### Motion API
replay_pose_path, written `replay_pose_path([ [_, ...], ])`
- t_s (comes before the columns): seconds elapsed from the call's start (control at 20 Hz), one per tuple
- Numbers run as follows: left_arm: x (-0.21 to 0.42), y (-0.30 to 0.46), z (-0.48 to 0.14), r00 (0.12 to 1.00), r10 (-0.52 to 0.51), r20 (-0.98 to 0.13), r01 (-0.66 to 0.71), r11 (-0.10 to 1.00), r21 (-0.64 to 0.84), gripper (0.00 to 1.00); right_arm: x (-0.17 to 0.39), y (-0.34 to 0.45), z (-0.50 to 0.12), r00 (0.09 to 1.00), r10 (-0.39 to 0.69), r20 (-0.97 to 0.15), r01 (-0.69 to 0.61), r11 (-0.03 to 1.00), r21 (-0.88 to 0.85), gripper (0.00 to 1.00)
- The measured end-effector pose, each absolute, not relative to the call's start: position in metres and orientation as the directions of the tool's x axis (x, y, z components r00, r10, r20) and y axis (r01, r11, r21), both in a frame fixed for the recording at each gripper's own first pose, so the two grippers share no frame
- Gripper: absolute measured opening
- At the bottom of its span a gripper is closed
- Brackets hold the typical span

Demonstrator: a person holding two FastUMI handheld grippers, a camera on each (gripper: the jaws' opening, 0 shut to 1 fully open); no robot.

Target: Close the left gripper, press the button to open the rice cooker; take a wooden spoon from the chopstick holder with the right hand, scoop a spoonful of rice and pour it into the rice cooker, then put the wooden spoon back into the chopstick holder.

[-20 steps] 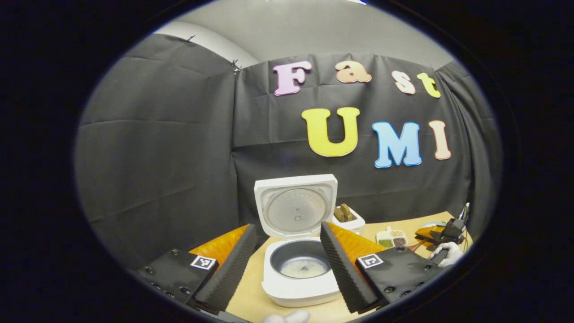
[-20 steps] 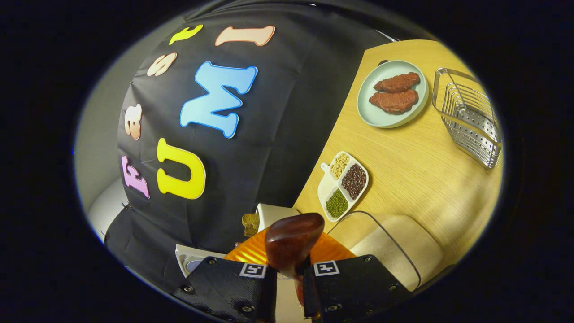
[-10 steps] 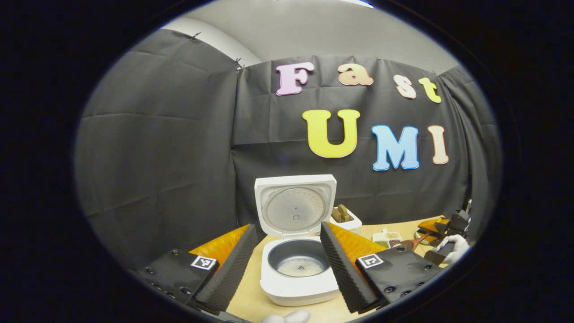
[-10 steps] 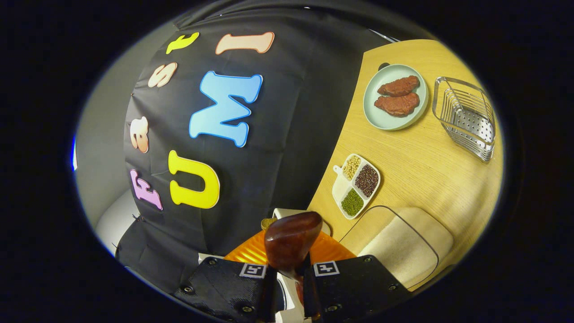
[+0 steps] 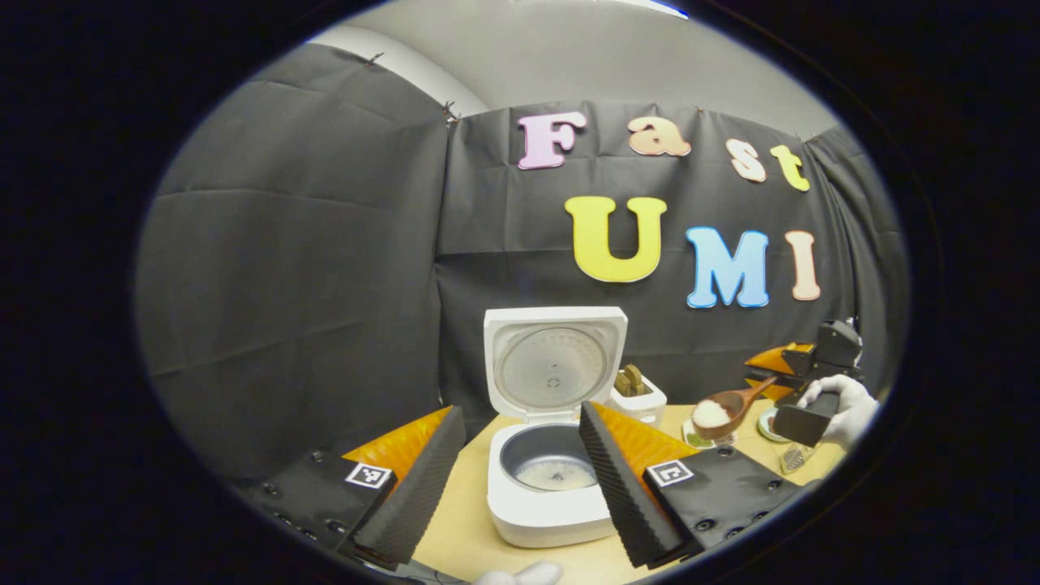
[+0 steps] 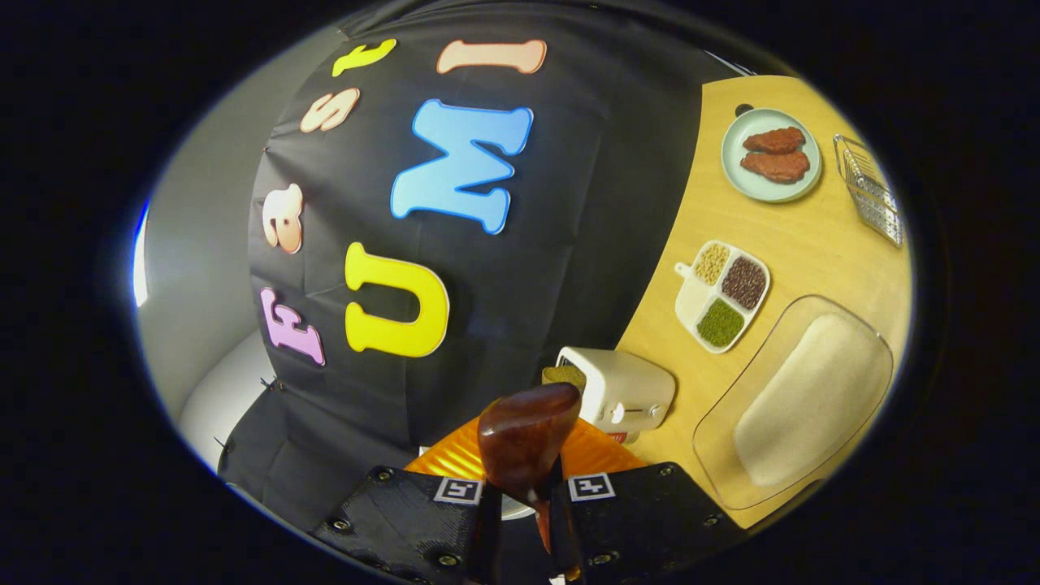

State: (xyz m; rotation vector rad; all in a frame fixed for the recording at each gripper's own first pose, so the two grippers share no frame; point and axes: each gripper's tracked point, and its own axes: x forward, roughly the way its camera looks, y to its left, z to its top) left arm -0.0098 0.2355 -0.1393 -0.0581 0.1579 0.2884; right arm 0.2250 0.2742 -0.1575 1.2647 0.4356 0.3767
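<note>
Rice could spill onto the surface short of the rice cooker (image 5: 552, 479) if I tilt my right claw (image 6: 520, 508), clamped on the loaded wooden spoon (image 5: 723, 409), while my left claw (image 5: 516, 479) idles wide before the cooker.

Left gripper open and low, right gripper raised and clamped.

The left gripper (image 5: 513, 479) holds its fingers spread wide apart, pointing forward. The right gripper (image 6: 520, 508), carried in a gloved hand (image 5: 845, 400), has both fingers pressed tight on the wooden spoon (image 6: 526, 443).
</note>
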Motion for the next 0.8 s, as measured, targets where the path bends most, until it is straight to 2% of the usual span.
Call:
replay_pose_path([
  [0.35,-0.031,0.252,-0.145,0.927,0.34,-0.155,-0.345,0.939,-0.002,0.98,0.213,0.412,-0.187,0.753,0.64,-0.153,-0.025,0.26,0.965,0.24],
  [0.55,-0.041,0.263,-0.149,0.914,0.37,-0.167,-0.378,0.926,-0.017,0.99,0.214,0.45,-0.207,0.738,0.65,-0.183,-0.05,0.324,0.945,0.24],
  [0.8,-0.053,0.279,-0.159,0.894,0.405,-0.19,-0.413,0.911,-0.004,0.97,0.221,0.453,-0.223,0.767,0.605,-0.215,-0.117,0.461,0.88,0.24],
])
